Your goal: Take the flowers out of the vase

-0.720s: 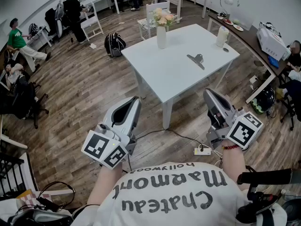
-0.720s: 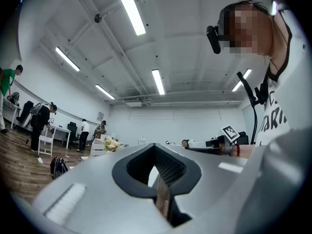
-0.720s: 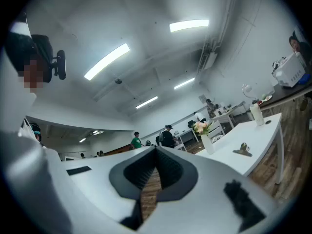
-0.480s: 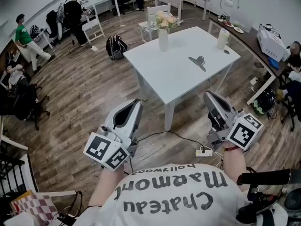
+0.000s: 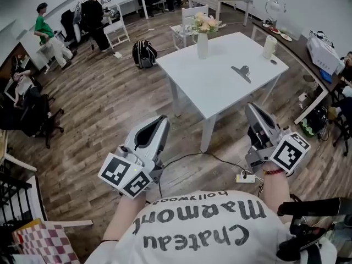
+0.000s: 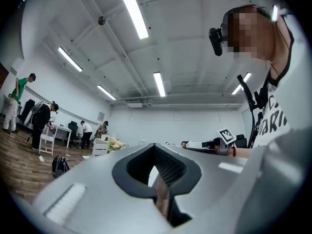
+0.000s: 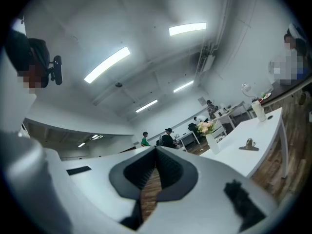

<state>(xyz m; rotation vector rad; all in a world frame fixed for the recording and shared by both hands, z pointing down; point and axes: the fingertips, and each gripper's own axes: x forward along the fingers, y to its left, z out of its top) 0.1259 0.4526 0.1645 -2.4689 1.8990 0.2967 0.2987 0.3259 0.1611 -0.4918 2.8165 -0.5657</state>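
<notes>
A white vase [image 5: 202,45] with pale pink and cream flowers [image 5: 204,23] stands at the far edge of a white table [image 5: 220,89]. Both grippers are held well short of the table, over the wooden floor. My left gripper [image 5: 160,120] is shut with nothing in it, and so is my right gripper [image 5: 252,108]. In the left gripper view the closed jaws [image 6: 155,146] point across the room, with the flowers [image 6: 114,144] small and far off. The right gripper view shows its closed jaws [image 7: 156,151], with the vase [image 7: 213,143] and flowers [image 7: 204,126] far ahead to the right.
A metal clip [image 5: 242,72] and a white cup [image 5: 269,47] lie on the table. A power strip [image 5: 246,177] with its cable lies on the floor by my feet. A backpack [image 5: 144,53] and a chair [image 5: 192,15] sit beyond the table. People stand at the far left.
The head view has shifted, so the table and vase sit a little further right and lower in the picture. Both grippers keep the same pose and stay shut.
</notes>
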